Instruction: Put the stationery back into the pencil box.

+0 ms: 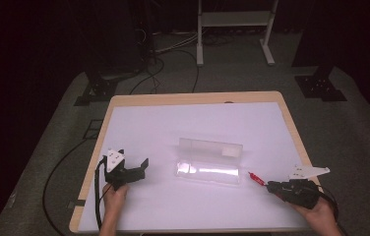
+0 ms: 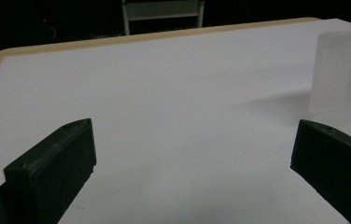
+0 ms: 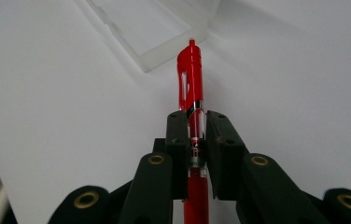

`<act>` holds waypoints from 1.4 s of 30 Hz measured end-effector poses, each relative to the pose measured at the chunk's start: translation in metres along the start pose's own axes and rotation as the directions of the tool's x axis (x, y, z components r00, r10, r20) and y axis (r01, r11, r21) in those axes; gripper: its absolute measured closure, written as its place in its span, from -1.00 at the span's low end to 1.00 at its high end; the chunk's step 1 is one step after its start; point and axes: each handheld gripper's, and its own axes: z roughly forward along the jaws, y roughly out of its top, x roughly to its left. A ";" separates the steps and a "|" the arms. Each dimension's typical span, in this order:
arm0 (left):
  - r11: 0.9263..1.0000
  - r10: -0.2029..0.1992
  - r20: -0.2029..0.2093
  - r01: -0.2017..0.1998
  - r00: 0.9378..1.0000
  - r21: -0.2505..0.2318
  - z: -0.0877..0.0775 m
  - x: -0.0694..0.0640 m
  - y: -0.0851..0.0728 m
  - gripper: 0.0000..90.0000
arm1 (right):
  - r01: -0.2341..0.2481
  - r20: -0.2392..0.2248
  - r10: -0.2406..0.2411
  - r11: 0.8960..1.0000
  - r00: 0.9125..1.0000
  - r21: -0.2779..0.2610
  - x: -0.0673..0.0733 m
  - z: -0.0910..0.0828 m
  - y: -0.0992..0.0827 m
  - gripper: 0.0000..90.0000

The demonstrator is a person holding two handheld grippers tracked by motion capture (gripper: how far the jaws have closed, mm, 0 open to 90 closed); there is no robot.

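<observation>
Left gripper (image 1: 133, 169): held low over the table in the left hand (image 1: 114, 195); jaws spread wide, nothing between them; grey plate on top; cable trailed back beside the forearm.

Right gripper (image 1: 270, 186): held in the right hand (image 1: 318, 210), pointed toward the left gripper; jaws closed on a red pen (image 3: 191, 88), whose clip end projects beyond the jaw tips.

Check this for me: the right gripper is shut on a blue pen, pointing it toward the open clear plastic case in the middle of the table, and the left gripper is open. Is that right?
Not quite: the pen is red, not blue, as the right gripper view shows. The rest holds: the right gripper is shut on it, pointing it toward the open clear plastic case mid-table, and the left gripper is open.
</observation>
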 end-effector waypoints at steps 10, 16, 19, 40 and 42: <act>1.000 -0.002 0.000 0.002 1.000 0.000 0.000 0.000 0.000 -1.00 | 0.013 -0.032 -0.013 1.000 0.999 -0.009 0.001 -0.004 0.013 0.75; 1.000 -0.005 0.001 0.005 1.000 -0.001 0.000 0.000 0.000 -1.00 | 0.035 -0.046 -0.036 0.999 0.998 -0.006 0.005 -0.002 0.021 0.76; 1.000 -0.004 0.000 0.004 1.000 0.000 0.000 0.000 0.000 -1.00 | 0.038 -0.058 -0.038 0.999 0.998 -0.009 0.007 -0.002 0.024 0.75; 1.000 -0.006 0.002 0.006 1.000 0.001 0.000 0.000 0.000 -1.00 | 0.100 -0.129 -0.100 0.995 0.987 -0.008 0.023 0.012 0.053 0.76; 1.000 -0.005 0.002 0.005 1.000 0.000 0.000 0.000 0.000 -1.00 | 0.114 -0.139 -0.114 0.993 0.984 -0.010 0.025 0.016 0.059 0.76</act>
